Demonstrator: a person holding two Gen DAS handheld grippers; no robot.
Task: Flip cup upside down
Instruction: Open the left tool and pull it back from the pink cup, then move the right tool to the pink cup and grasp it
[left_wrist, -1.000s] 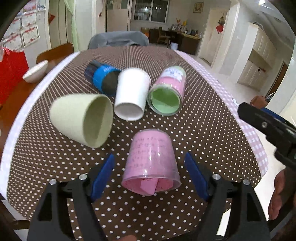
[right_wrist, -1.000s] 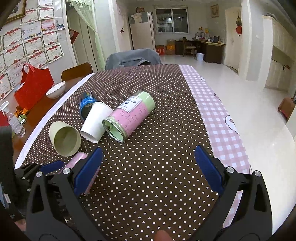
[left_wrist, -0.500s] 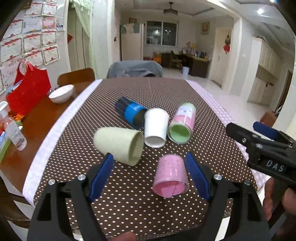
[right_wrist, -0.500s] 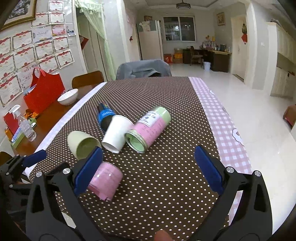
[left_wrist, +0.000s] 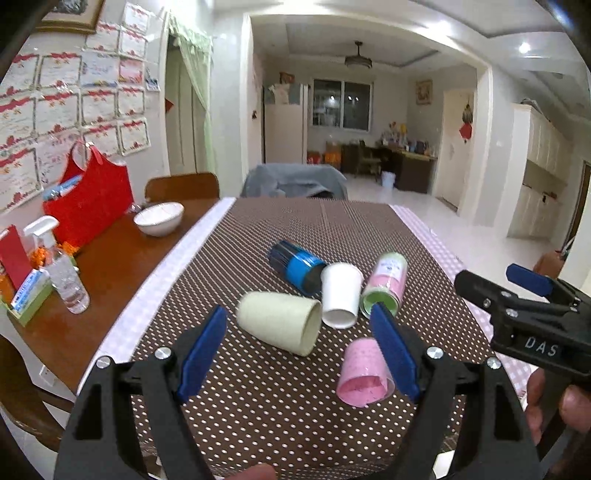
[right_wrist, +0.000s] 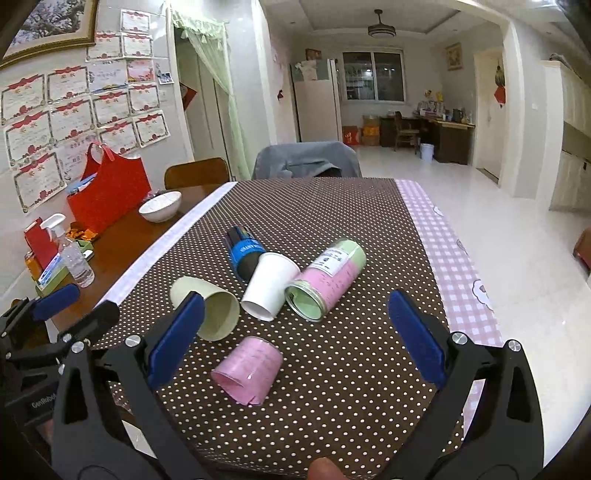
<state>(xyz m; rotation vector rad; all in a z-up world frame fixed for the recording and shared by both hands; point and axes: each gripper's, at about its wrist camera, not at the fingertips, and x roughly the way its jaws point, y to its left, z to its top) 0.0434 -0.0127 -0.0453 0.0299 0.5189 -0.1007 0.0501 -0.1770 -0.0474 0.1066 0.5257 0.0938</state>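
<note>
Your counter (left_wrist: 258, 387) carries a brown polka-dot cloth, and five cups lie on their sides in a cluster on it, all near the close end. Your left claw (left_wrist: 299, 347) hangs above the near edge, released, with nothing between its blue pads. Your right claw (right_wrist: 295, 339) is likewise spread wide and empty.

The pale green cup (left_wrist: 279, 322) is the biggest, its mouth turned right toward the white paper cup (left_wrist: 340, 295). The white one lies between the blue-banded dark cup (left_wrist: 297, 266) and the pink-and-green can-shaped cup (left_wrist: 384, 284), and seems to touch both. The small pink cup (right_wrist: 248, 369) lies alone, closest to you, mouth facing the near edge, just ahead of both claws.
</note>
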